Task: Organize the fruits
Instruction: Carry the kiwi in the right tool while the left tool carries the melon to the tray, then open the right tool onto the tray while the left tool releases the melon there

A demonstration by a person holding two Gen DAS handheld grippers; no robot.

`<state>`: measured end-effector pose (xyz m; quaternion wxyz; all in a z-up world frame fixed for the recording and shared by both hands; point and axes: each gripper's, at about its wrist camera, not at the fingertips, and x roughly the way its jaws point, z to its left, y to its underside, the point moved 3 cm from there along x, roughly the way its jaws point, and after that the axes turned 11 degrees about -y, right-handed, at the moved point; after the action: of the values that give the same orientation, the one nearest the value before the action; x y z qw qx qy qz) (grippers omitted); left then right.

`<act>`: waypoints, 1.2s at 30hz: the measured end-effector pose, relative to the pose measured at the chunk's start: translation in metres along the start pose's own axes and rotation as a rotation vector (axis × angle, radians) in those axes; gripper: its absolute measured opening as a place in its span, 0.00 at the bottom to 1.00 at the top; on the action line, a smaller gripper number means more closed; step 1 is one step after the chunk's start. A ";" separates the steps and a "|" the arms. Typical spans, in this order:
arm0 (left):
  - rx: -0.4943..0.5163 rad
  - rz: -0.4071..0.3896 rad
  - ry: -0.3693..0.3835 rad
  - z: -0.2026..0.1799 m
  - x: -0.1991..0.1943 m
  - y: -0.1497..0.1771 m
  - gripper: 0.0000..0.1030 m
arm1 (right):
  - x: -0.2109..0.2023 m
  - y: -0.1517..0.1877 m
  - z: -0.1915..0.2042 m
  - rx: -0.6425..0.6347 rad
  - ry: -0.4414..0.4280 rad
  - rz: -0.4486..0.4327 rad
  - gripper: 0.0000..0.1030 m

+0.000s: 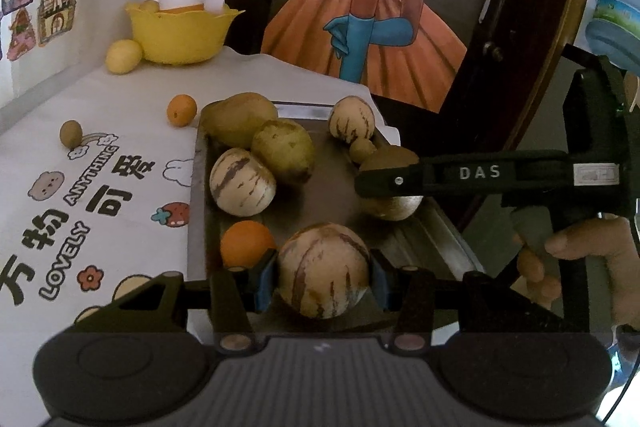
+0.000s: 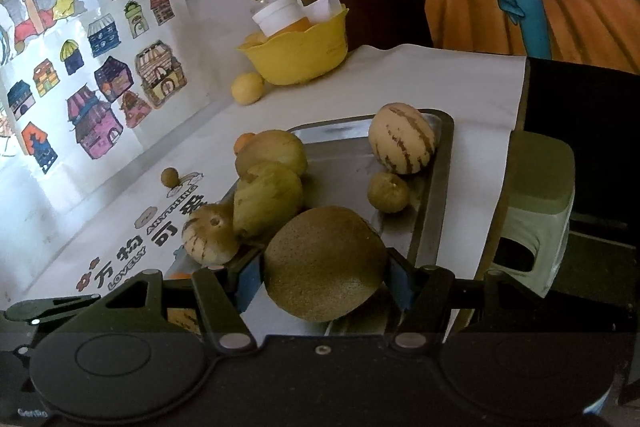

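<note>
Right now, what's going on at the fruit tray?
A person is sorting fruit with two handheld tools. The left tool is shut on a striped melon over the near end of the metal tray. The right tool is shut on a kiwi above the tray. More fruit sits in the tray; an orange and a lemon lie on the tablecloth by the yellow bowl.

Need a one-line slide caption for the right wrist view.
Right gripper shut on a kiwi above the metal tray of fruit.

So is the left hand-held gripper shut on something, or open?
Shut: the left hand-held gripper has both pads against a striped melon, over the metal tray.
</note>
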<state>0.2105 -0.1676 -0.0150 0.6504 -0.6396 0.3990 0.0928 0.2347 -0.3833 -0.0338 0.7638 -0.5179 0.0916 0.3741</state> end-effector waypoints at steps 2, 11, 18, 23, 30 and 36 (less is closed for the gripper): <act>-0.004 0.002 0.001 -0.001 0.002 -0.001 0.50 | 0.003 -0.001 -0.001 0.003 0.003 -0.007 0.64; -0.015 0.020 0.002 -0.001 0.014 -0.001 0.50 | 0.014 -0.007 -0.008 0.026 0.004 -0.019 0.64; -0.016 0.014 0.008 -0.001 0.019 0.000 0.50 | 0.020 -0.010 -0.007 0.006 0.021 -0.020 0.64; -0.015 0.010 0.004 -0.001 0.019 -0.001 0.50 | 0.021 -0.009 -0.007 0.018 0.015 -0.033 0.64; -0.007 0.009 -0.002 -0.002 0.017 -0.001 0.53 | 0.018 -0.007 -0.007 0.038 0.001 -0.040 0.64; -0.011 0.009 0.011 -0.002 0.011 0.004 0.64 | 0.012 -0.006 -0.006 0.085 -0.020 -0.059 0.66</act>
<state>0.2140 -0.1733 -0.0250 0.6445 -0.6417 0.4049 0.0945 0.2490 -0.3842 -0.0386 0.7966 -0.4839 0.0845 0.3524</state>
